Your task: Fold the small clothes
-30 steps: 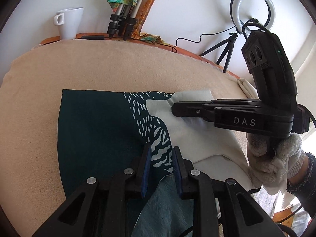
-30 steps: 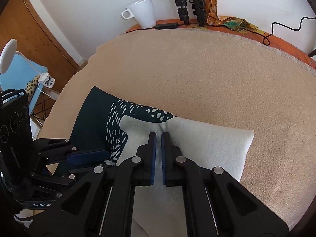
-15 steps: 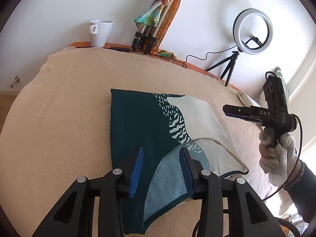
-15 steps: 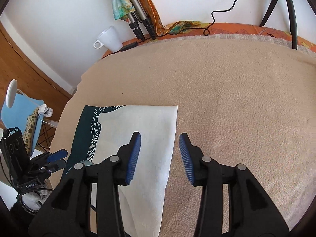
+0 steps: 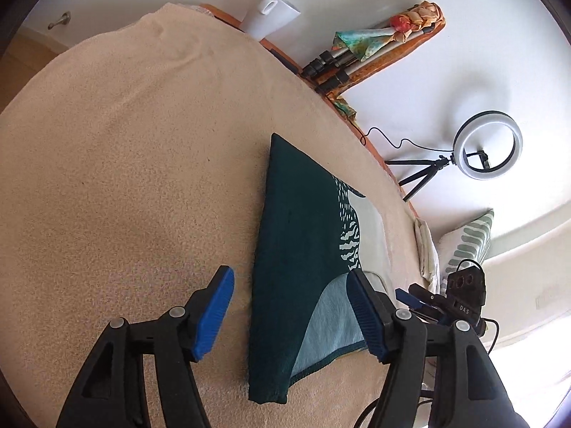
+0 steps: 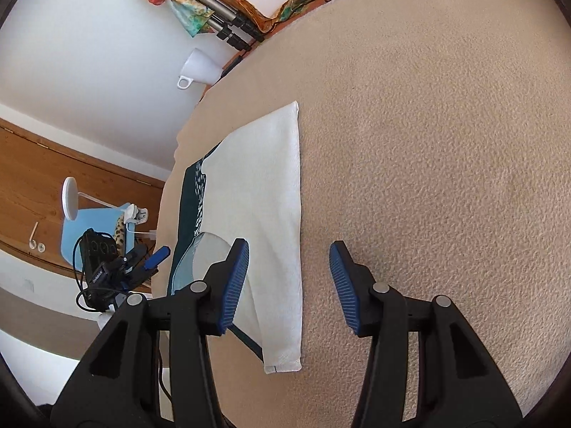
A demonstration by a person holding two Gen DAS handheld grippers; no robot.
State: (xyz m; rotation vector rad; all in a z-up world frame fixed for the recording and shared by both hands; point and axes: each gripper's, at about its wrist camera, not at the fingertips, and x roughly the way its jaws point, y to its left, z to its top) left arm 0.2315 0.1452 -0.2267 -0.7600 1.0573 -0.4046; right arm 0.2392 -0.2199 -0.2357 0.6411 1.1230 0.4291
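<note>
The big tan blanket [image 5: 125, 178] held the folded cloth [image 5: 296, 249], lying flat near its middle. The left gripper [image 5: 289, 306] and right gripper [image 6: 289, 278] both hung wide apart, holding nothing. A good next fold would need matching edges, pressed flat.

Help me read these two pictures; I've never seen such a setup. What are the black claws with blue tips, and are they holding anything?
They are two hand-held grippers, one per hand, each with a camera looking along its fingers. One picture comes from the left gripper, the other from the right gripper. Both are open and hold nothing. Below them a folded cloth, dark green with a white part, lies flat on a beige blanket. A white cup and a ring light stand behind.
</note>
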